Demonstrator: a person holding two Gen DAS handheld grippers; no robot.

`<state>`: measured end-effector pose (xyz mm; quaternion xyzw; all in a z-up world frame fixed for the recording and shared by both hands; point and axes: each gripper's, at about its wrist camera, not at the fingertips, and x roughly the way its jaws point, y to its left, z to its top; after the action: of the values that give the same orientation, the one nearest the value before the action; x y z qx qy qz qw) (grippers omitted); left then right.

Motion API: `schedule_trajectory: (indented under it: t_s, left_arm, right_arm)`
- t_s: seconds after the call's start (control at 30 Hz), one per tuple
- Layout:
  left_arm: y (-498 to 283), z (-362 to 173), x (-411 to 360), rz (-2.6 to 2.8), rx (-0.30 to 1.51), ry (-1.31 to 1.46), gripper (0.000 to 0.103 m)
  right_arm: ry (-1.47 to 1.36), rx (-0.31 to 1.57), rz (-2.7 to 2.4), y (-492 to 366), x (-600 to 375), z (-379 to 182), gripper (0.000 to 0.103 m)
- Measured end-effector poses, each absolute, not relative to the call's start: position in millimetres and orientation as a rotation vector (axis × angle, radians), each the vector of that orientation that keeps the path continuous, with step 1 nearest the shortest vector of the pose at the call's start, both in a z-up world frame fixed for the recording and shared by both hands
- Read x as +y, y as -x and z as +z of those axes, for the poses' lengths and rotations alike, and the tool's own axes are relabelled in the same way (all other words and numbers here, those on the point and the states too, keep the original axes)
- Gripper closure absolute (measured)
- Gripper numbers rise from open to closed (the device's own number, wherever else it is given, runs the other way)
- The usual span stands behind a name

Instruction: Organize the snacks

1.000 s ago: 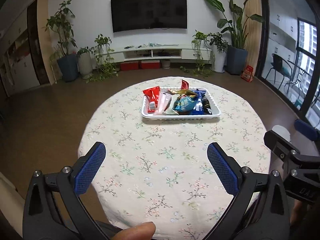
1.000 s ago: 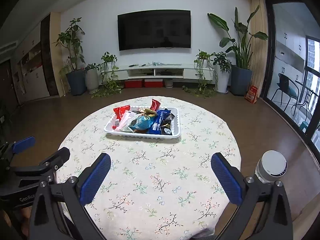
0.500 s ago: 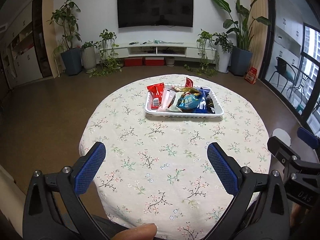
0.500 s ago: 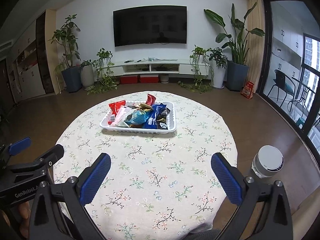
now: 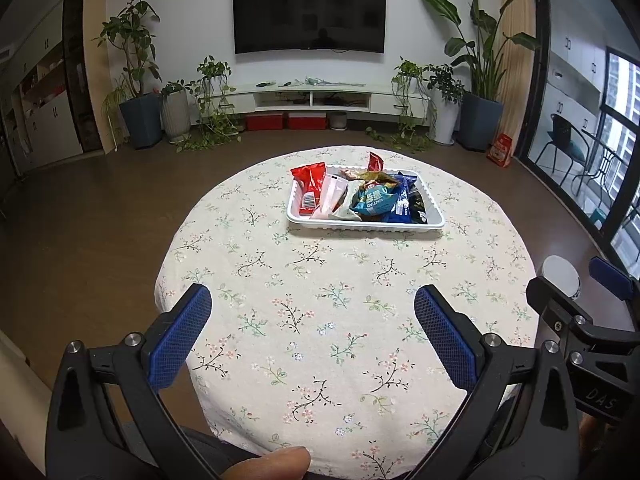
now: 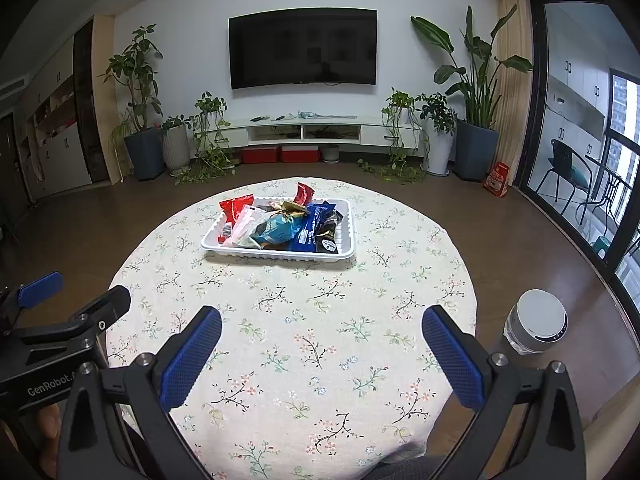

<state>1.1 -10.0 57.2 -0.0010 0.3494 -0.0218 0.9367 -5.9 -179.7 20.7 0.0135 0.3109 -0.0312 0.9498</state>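
Round surface (image 5: 344, 300) under a floral cloth fills a living room with a wall television (image 5: 309, 15). Left tongs (image 5: 312, 316) and right tongs (image 6: 322, 334) hover side by side above its near edge, each spread wide apart, gripping nothing. Well ahead of both, a white tray (image 5: 360, 224) holds piled snack packets (image 5: 374, 200).
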Motion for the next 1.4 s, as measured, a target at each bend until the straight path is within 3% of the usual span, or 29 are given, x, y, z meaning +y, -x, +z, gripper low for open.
schedule_trajectory:
  t_s: [1.4]
  left_arm:
    - [-3.0,51.0,-11.4,-0.04,0.723,0.009,0.0]
  right_arm:
    - [-0.016,0.67,-0.056,4.7,-182.5,7.4,0.0]
